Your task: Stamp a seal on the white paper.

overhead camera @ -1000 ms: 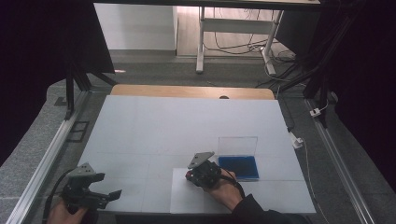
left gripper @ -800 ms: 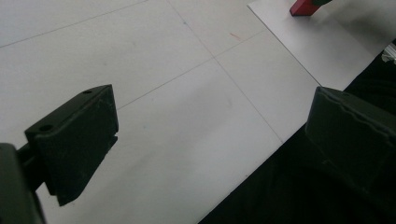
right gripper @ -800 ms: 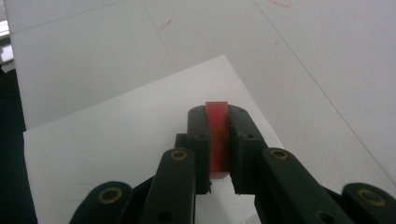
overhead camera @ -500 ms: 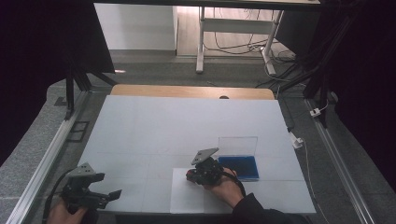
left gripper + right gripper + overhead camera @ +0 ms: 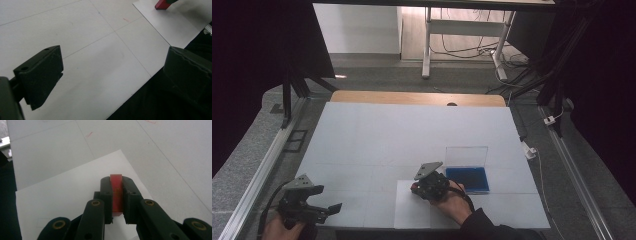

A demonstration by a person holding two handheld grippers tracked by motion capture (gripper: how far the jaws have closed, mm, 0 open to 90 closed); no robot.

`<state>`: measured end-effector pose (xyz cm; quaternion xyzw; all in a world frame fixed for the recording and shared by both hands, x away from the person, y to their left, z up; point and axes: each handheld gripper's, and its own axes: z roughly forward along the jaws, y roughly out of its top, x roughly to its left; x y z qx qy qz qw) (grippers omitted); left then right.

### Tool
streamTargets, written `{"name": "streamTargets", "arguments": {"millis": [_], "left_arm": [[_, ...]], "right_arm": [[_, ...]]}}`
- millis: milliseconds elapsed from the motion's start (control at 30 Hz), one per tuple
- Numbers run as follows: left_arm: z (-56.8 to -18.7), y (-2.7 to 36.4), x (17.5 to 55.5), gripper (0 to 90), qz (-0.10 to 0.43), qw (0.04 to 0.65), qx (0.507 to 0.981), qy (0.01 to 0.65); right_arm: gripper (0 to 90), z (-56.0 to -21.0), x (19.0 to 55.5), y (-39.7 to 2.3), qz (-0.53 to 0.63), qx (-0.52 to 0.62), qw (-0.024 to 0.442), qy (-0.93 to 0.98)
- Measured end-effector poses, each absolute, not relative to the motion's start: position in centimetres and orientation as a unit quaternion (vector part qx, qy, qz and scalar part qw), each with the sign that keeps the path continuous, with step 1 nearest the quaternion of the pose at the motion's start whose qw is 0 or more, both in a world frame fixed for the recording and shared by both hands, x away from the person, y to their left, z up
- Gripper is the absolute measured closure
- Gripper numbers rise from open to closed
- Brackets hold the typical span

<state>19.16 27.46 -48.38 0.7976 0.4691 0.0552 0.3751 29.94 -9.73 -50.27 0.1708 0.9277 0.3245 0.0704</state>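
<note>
The right gripper (image 5: pixel 117 202) has its fingers clamped on a small red block (image 5: pixel 116 192), now carried a little leftward from the open blue case (image 5: pixel 467 172) and held over the white paper sheet (image 5: pixel 412 212), probably for stamping or marking. The left gripper (image 5: pixel 112 75), fingers wide apart and empty, idles near the table (image 5: pixel 377 135) front edge, with bare surface ahead.

Place: lab-style recording bay | Evidence: white gridded worktable (image 5: pixel 412 135) fenced by dark curtains (image 5: pixel 257 45) | aluminium rail (image 5: pixel 259 175) along grey carpet | loose cables (image 5: pixel 467 50) under a white-legged desk (image 5: pixel 428 42) behind
</note>
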Motion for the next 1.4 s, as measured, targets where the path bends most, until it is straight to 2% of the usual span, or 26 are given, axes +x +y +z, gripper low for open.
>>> {"name": "streamTargets", "arguments": {"millis": [1400], "left_arm": [[-48.4,27.6,19.1,3.0,0.054,0.381,0.794,0.471]], "right_arm": [[79.2,-48.5,30.2,-11.2,0.354,0.177,0.063,0.916]]}}
